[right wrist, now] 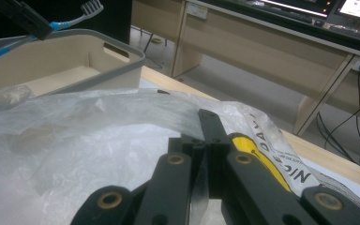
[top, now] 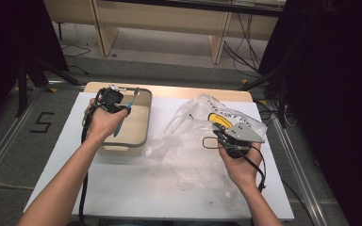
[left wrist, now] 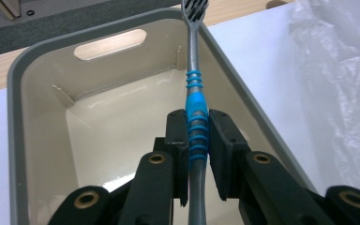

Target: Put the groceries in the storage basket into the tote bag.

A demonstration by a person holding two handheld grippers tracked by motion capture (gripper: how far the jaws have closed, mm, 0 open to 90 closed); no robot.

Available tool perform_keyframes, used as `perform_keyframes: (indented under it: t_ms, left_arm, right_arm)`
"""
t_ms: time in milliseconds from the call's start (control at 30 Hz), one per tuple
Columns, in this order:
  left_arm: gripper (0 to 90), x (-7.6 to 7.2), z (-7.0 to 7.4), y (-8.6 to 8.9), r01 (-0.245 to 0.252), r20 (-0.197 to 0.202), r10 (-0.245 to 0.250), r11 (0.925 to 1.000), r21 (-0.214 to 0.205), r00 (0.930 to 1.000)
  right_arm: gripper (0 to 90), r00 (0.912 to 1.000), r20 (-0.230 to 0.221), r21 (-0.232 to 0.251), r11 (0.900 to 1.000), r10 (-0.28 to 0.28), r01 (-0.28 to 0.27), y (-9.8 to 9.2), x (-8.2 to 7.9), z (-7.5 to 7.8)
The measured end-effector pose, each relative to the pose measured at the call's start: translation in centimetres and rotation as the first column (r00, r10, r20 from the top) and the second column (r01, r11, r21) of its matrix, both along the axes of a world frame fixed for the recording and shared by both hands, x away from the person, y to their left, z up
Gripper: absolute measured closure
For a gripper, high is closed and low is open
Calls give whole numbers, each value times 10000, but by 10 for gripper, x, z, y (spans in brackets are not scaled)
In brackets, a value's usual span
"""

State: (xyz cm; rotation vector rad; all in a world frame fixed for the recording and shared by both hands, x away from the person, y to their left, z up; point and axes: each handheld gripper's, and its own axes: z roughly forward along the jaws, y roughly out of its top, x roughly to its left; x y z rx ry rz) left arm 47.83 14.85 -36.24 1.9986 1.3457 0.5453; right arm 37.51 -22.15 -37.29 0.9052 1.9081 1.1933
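Table (top: 122,188): white top, person's side at the near edge | Plastic bag (top: 193,146): crumpled, clear, lying right of the bin | Bin (top: 143,120): cream with grey rim, at the table's left | Right gripper (top: 217,136): jaws pinched together on the bag's film | Left gripper (top: 122,109): clamped on the toothbrush | Toothbrush (left wrist: 196,108): grey and blue, held above the bin, bristles past the far rim
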Motion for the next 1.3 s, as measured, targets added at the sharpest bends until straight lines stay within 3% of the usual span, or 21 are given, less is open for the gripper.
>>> perform_keyframes:
  t_ms: [833, 1300]
  left_arm:
    - [780, -28, 10, -10, 961, 191, -964, 9953, 133, 9952]
    - [780, -48, 6, -19, 1630, 138, -1631, 9866, 85, 9865]
  right_arm:
    - [900, 10000, -13, 10, 10000, 9, -9, 0, 0, 0]
    - [900, 10000, -26, -14, 10000, 8, -8, 0, 0, 0]
